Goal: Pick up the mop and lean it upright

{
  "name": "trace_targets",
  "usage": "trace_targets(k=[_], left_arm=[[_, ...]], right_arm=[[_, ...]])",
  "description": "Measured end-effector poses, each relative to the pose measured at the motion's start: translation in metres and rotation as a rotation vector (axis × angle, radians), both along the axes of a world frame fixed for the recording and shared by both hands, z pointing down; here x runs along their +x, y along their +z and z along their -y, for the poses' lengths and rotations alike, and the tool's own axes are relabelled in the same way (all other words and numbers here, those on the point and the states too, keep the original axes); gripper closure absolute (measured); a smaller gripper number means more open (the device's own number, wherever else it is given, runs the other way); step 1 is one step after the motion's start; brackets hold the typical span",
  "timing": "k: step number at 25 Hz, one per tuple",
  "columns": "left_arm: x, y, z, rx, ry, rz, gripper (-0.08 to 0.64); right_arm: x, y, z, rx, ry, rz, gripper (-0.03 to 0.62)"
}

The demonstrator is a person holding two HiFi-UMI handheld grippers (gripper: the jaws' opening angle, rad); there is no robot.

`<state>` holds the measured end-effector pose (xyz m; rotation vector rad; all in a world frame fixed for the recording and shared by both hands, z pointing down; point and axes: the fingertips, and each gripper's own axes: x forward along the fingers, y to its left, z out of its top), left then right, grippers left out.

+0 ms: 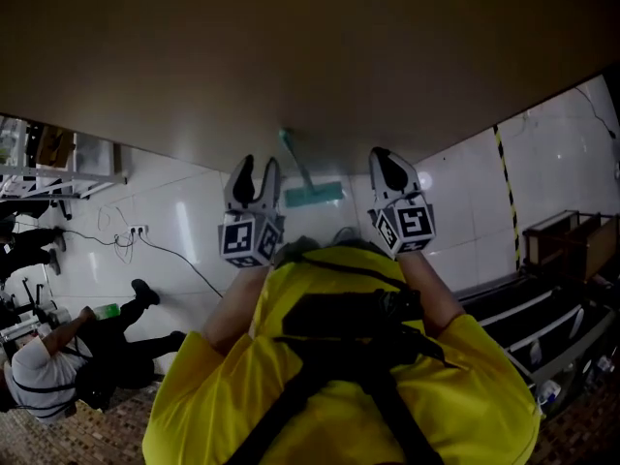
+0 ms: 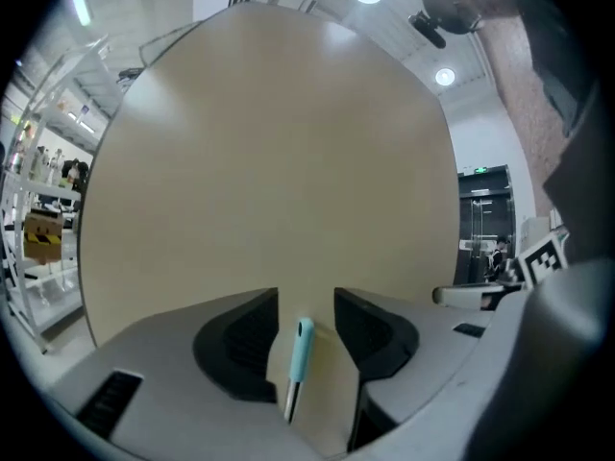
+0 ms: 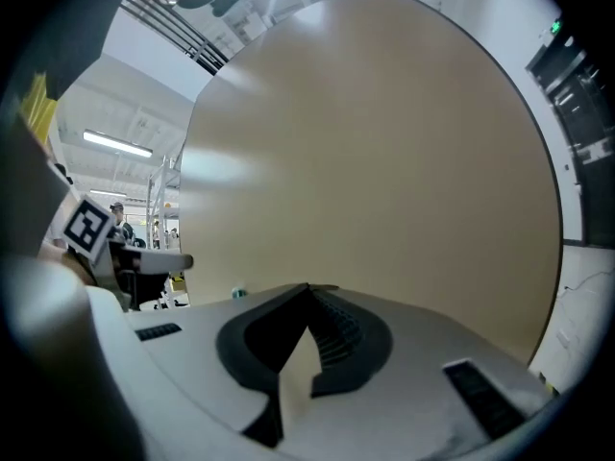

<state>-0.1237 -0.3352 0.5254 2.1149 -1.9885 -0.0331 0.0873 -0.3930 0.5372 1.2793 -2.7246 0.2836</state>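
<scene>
A: Head view: the mop (image 1: 314, 194) leans on the beige wall (image 1: 291, 46). Its teal head sits on the white floor tiles (image 1: 542, 153) at frame centre, and the shaft runs up-left. The left gripper (image 1: 258, 167) is just beside the shaft. The right gripper (image 1: 386, 155) is right of centre, apart from the mop.

B: Jaws?

A: Left gripper view: jaws released. The handle tip (image 2: 301, 346) stands in the gap at lower centre, and neither pad presses it. Right gripper view: jaws clenched tip to tip, nothing between them.

B: So the lean looks done. The left gripper should back straight out along the gap. A sideways brush could send the shaft sliding along the wall.

A: Agreed. Only the head view shows the mop head's footing on the floor. Only the left gripper view shows the clearance round the handle.
</scene>
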Motion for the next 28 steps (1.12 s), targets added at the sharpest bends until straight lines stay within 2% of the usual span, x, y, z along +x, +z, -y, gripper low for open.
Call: trace_targets(k=[3, 4, 6, 8, 10, 12, 15, 17, 21, 28], left_arm=[[-0.002, -0.044, -0.028, 0.067, 0.024, 0.067, 0.535], [0.0, -0.056, -0.035, 0.104, 0.035, 0.107, 0.558], [0.007, -0.066, -0.043, 0.135, 0.058, 0.186, 0.558], [0.007, -0.06, -0.044, 0.1, 0.049, 0.21, 0.558], [0.001, -0.055, -0.039, 0.063, 0.012, 0.183, 0.558], [-0.001, -0.057, -0.033, 0.06, 0.007, 0.159, 0.557], [0.001, -0.06, -0.03, 0.057, 0.033, 0.136, 0.484], [0.002, -0.051, -0.03, 0.024, 0.048, 0.138, 0.445], [0.012, -0.032, -0.025, -0.034, 0.065, 0.109, 0.44], [0.018, -0.008, -0.019, -0.11, 0.093, 0.108, 0.44]], right_arm=[[-0.001, -0.01, -0.002, 0.015, -0.015, 0.015, 0.588], [-0.002, -0.017, -0.004, 0.026, -0.021, 0.028, 0.588], [-0.006, -0.035, -0.009, 0.049, -0.037, 0.069, 0.588], [-0.011, -0.052, -0.014, 0.069, -0.052, 0.089, 0.588], [-0.016, -0.067, -0.016, 0.09, -0.059, 0.088, 0.588], [-0.02, -0.077, -0.018, 0.107, -0.062, 0.089, 0.588], [-0.025, -0.085, -0.021, 0.116, -0.072, 0.083, 0.588], [-0.024, -0.084, -0.025, 0.113, -0.077, 0.074, 0.588], [-0.009, -0.069, -0.027, 0.066, -0.058, 0.066, 0.589], [0.006, -0.054, -0.031, 0.037, -0.055, 0.058, 0.588]])
